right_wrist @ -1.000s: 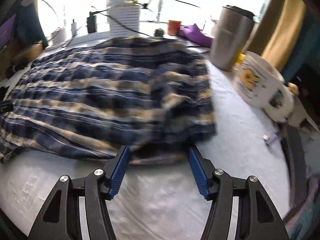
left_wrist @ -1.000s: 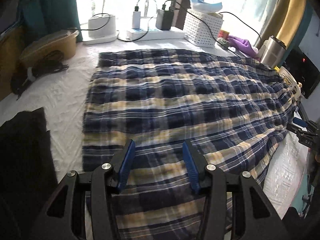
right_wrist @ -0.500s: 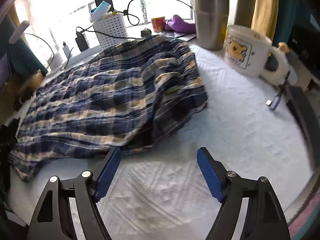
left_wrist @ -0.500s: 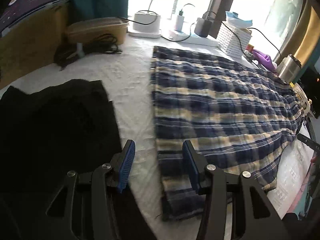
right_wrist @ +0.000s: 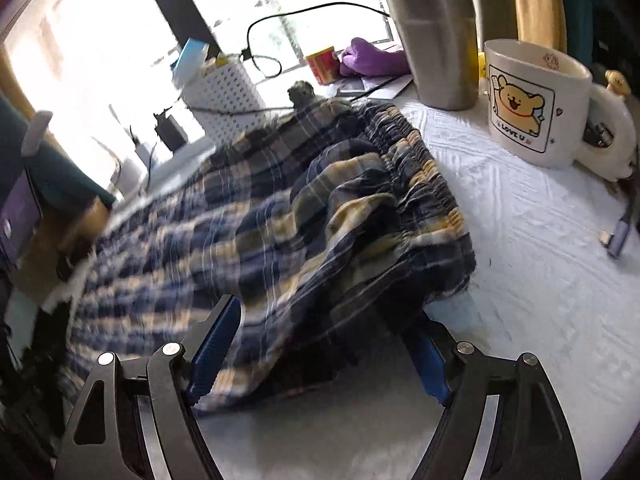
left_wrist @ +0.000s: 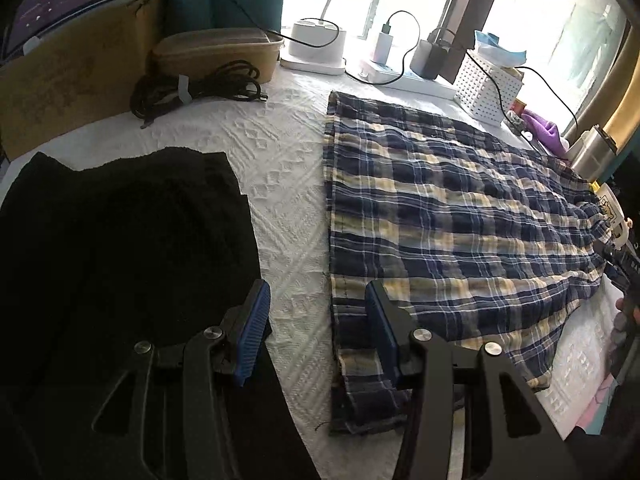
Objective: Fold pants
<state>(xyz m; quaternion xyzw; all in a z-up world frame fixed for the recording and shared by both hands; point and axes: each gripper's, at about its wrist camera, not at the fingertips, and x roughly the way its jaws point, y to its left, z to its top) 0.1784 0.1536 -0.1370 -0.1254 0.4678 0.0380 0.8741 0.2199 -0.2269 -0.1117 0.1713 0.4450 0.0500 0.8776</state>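
Blue-and-yellow plaid pants (left_wrist: pixel 440 216) lie spread flat on a white textured cloth (left_wrist: pixel 280 168), leg hems toward the left wrist view, elastic waistband (right_wrist: pixel 420 184) toward the right wrist view. My left gripper (left_wrist: pixel 316 336) is open, hovering at the near hem corner; its right finger is over the hem edge, its left finger near a black garment. My right gripper (right_wrist: pixel 320 352) is open, its jaws straddling the near edge of the pants (right_wrist: pixel 280 240) below the waistband. Neither holds the fabric.
A black garment (left_wrist: pixel 120 248) lies left of the pants. At the back stand a cardboard box (left_wrist: pixel 68 76), coiled cables (left_wrist: pixel 192 88), chargers (left_wrist: pixel 384 48) and a white basket (left_wrist: pixel 488 84). A steel tumbler (right_wrist: pixel 436 36) and a bear mug (right_wrist: pixel 532 100) stand right of the waistband.
My left gripper has swung left from over the pants to their hem corner, bringing the black garment into view. My right gripper opened wider and moved in over the pants' near edge.
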